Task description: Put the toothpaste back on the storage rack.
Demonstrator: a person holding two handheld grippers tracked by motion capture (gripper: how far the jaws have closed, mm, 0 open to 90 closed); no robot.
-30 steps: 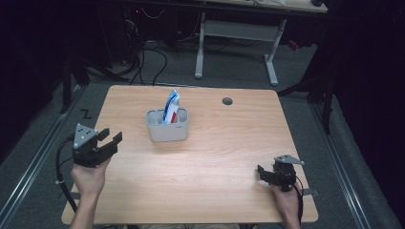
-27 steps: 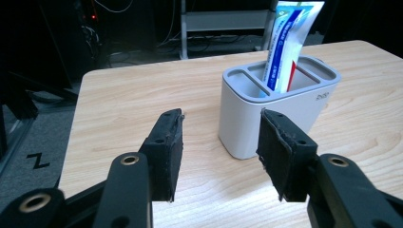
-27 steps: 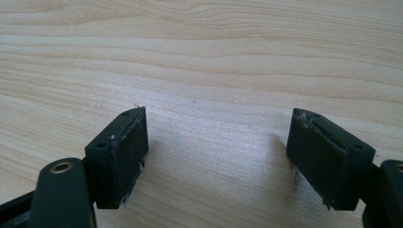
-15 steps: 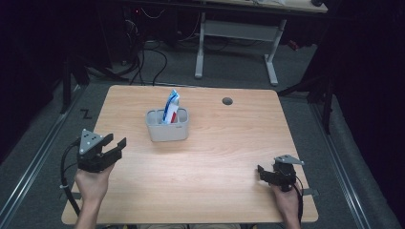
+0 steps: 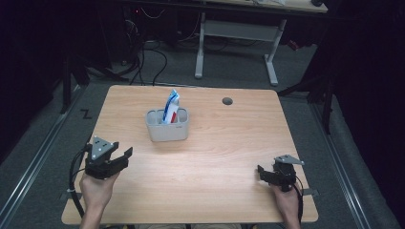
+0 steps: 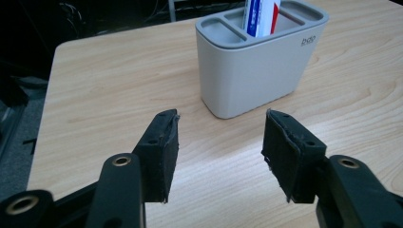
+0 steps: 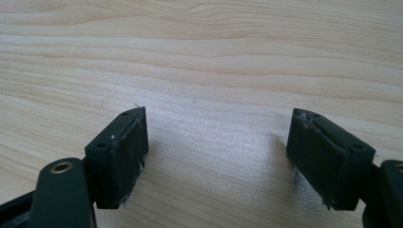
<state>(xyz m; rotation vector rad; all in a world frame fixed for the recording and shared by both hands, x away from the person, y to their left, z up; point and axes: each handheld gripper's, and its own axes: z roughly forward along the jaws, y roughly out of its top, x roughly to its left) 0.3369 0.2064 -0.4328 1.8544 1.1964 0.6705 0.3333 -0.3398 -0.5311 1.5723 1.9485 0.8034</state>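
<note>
Centrally, a grey holder (image 5: 166,126) is seen standing upright on the wooden table (image 5: 210,162), a bit toward the far-left of the top. It is divided into compartments; a white tube w/ blue and red print (image 5: 170,108) is stood in one of the middle/rear slots, leaning slightly, top end poking above the rim. In the left gripper view the holder (image 6: 259,66) is seen just ahead of the jaws, not touched, the tube (image 6: 260,14) rising from a rear slot.

The left gripper (image 5: 125,155) is held near the table's front-left edge, aimed toward the holder, jaws spread apart w/ nothing between them. The right gripper (image 5: 261,171) is held at the front-right, well apart from the holder, jaws likewise parted wide over bare wood.

A round cable hole (image 5: 227,101) is seen near the far edge.
</note>
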